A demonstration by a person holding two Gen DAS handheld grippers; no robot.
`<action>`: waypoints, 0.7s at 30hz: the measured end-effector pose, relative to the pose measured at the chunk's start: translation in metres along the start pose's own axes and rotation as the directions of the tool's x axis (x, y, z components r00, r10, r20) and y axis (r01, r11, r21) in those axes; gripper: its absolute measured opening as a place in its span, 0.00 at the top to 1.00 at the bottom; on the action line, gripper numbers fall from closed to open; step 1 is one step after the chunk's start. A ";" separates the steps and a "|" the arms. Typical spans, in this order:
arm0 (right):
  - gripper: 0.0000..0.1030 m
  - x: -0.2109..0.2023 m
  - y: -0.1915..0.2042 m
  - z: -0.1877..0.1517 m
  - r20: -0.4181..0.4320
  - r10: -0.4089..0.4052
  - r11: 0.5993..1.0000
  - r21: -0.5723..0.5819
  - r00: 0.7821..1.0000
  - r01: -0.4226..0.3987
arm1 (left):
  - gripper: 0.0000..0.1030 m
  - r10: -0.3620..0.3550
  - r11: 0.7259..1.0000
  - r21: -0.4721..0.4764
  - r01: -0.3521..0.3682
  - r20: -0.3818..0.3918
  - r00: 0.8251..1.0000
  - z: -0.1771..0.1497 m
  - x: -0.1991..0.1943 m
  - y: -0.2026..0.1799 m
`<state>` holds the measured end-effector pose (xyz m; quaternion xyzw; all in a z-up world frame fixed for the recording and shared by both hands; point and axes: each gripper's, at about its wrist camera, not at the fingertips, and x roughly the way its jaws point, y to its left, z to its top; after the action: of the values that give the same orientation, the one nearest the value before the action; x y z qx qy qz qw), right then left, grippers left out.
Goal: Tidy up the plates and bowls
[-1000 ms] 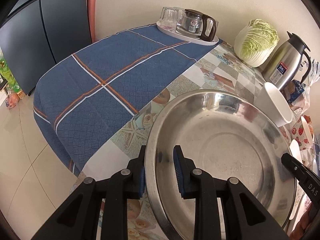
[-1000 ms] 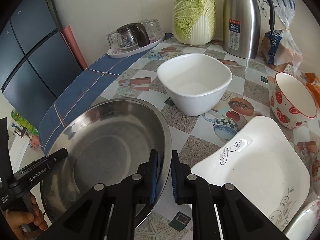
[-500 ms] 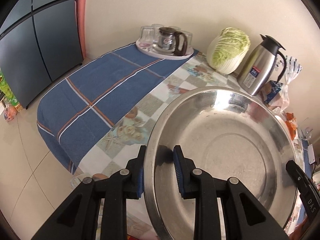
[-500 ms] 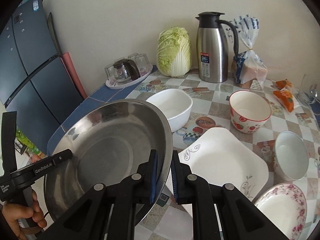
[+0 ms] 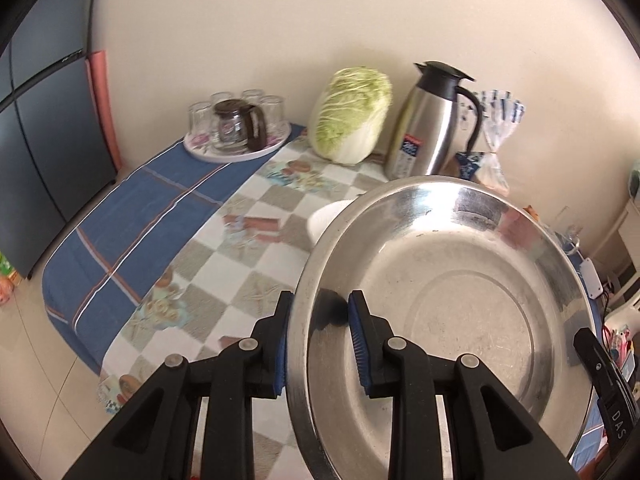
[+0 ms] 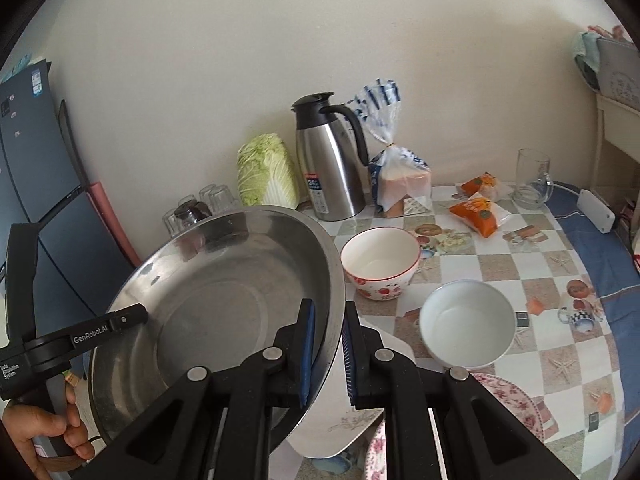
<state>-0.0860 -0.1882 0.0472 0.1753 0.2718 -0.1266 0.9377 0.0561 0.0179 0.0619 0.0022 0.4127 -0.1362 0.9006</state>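
- The large round stainless-steel basin (image 5: 460,312) is held up off the checkered tablecloth (image 6: 496,268), tilted, with its shiny inside facing both cameras; it hangs over the near edge of the table.
- The left gripper (image 5: 320,340) pinches the basin's left rim, one blue-padded finger outside the wall and one inside.
- The right gripper (image 6: 326,348) pinches the opposite rim the same way, its inner finger lying against the basin's inside wall.
- In the right wrist view the person's left hand (image 6: 44,436) wraps around the left tool's black handle, below and left of the basin.
- Just right of the basin stands a red-rimmed strawberry-print bowl (image 6: 380,264); further right and nearer sits a plain white round bowl (image 6: 466,324).
- Under the basin's right edge lies a white square plate with grey scrollwork (image 6: 340,412), partly hidden; a pink floral plate (image 6: 508,404) lies to the right of it.
- Behind the basin, along the wall, are a napa cabbage (image 5: 352,116), a steel thermos jug with black handle (image 5: 432,120) and a bagged loaf of bread (image 6: 400,180).
- Left of the cabbage, a round tray (image 5: 240,152) carries a glass teapot (image 5: 236,124) and upturned glasses, resting on a blue striped cloth (image 5: 132,216).
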 end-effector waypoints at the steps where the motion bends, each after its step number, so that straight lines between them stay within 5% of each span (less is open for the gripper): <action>1: 0.87 -0.002 -0.007 0.001 0.008 -0.009 1.000 0.015 1.000 0.009 | 0.73 -0.006 1.000 0.012 0.006 0.002 1.000 0.001 0.000 -0.009; 12: 0.86 -0.013 -0.066 0.004 0.012 -0.148 0.978 0.151 0.989 0.144 | 0.73 -0.060 0.994 0.095 0.061 -0.010 0.998 0.005 0.022 -0.076; 21: 0.87 -0.007 -0.080 0.000 -0.041 -0.189 0.965 0.176 0.981 0.194 | 0.73 -0.079 0.992 0.095 0.085 -0.067 0.995 -0.008 0.039 -0.079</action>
<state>-0.1187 -0.2595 0.0302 0.2333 0.2861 -0.2383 0.8983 0.0556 -0.0665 0.0361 0.0337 0.4335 -0.1931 0.8796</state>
